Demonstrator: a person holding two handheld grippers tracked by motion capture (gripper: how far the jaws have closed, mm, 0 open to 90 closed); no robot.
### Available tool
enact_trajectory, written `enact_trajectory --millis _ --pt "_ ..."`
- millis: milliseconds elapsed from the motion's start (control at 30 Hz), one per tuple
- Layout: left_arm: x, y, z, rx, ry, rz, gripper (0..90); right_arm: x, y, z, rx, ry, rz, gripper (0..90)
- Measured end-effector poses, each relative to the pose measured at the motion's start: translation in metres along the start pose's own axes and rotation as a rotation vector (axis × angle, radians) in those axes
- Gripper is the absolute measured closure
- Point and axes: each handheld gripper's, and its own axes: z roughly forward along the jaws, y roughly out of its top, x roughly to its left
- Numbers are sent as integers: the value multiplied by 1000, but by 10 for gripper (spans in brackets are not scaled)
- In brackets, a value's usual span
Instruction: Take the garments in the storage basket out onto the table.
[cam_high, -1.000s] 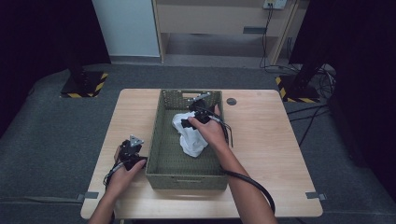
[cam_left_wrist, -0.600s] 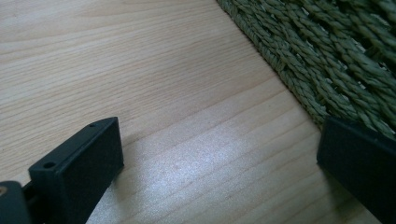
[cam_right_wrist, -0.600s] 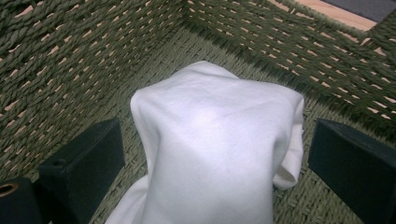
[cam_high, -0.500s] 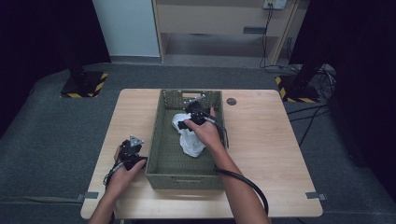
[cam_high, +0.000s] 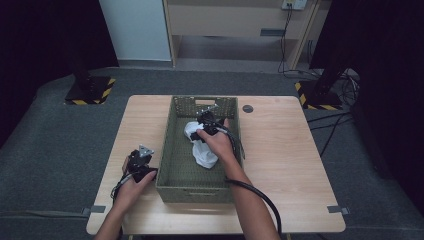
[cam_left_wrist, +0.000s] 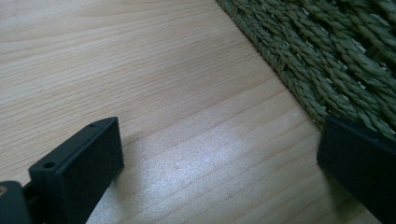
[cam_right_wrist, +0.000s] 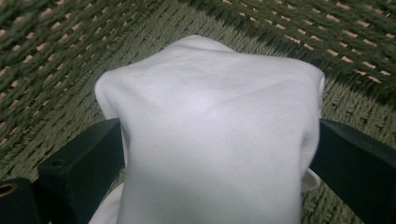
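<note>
Your right gripper (cam_high: 205, 121) has the white cloth (cam_right_wrist: 215, 135) bunched between wide jaws, deep in the woven basket (cam_high: 172, 172), its length trailing back toward you. Your left gripper (cam_left_wrist: 219, 172) sits open on the bench (cam_high: 280, 150), outside the basket.

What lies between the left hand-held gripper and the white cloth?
In the high view, the basket's left woven wall stands between the left hand-held gripper on the table and the cloth inside the basket.

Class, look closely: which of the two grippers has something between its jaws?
The right gripper, inside the basket, straddles the white cloth; the left gripper's jaws frame bare table.
</note>
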Motion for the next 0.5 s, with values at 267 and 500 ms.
enact_trajectory --millis 267,500 --pt "0 0 0 0 1 0 0 0 -3 17 29 -4 14 30" --pt "0 0 0 0 0 0 0 -1 -8 27 48 11 25 15"
